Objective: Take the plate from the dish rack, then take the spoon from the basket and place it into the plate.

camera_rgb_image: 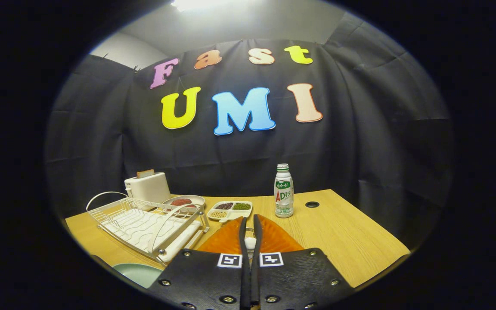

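Gripper view: tongs (250,224) pinch 1 spoon (250,242) over 1 basket (226,241).

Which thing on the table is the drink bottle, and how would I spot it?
Start at the wooden table and look to its far edge by the black cloth wall. Beyond the gripper, whose fingers are nearly closed on a small white spoon over the orange basket, stands the small clear plastic bottle. It is the only tall upright thing there, with a green cap, beside the flat white divided tray.
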The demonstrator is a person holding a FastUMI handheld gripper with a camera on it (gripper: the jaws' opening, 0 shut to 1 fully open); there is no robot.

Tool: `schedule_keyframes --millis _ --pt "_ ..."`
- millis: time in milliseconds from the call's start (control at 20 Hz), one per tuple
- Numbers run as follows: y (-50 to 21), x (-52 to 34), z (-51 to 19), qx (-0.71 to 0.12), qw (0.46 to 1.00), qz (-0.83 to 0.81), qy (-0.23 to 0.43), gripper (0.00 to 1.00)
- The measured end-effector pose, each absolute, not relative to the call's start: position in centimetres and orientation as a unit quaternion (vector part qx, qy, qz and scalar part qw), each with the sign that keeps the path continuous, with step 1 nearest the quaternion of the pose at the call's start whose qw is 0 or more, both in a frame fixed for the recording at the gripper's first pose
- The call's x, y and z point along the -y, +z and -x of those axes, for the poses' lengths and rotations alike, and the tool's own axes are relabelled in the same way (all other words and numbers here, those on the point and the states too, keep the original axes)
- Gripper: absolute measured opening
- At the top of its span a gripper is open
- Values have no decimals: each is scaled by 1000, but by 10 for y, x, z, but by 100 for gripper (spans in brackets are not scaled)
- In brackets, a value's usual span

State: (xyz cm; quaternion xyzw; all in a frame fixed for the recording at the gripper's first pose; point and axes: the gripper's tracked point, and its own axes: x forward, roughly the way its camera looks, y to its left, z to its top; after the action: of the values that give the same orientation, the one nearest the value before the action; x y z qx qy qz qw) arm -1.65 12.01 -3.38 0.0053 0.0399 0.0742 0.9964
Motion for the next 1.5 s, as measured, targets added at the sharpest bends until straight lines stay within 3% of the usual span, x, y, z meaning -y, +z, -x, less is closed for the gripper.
schedule_keyframes --millis 950,1500 --pt "72 -117 85 -49 997 31 52 1" --pt "84 -142 127 -69 994 43 76 0"
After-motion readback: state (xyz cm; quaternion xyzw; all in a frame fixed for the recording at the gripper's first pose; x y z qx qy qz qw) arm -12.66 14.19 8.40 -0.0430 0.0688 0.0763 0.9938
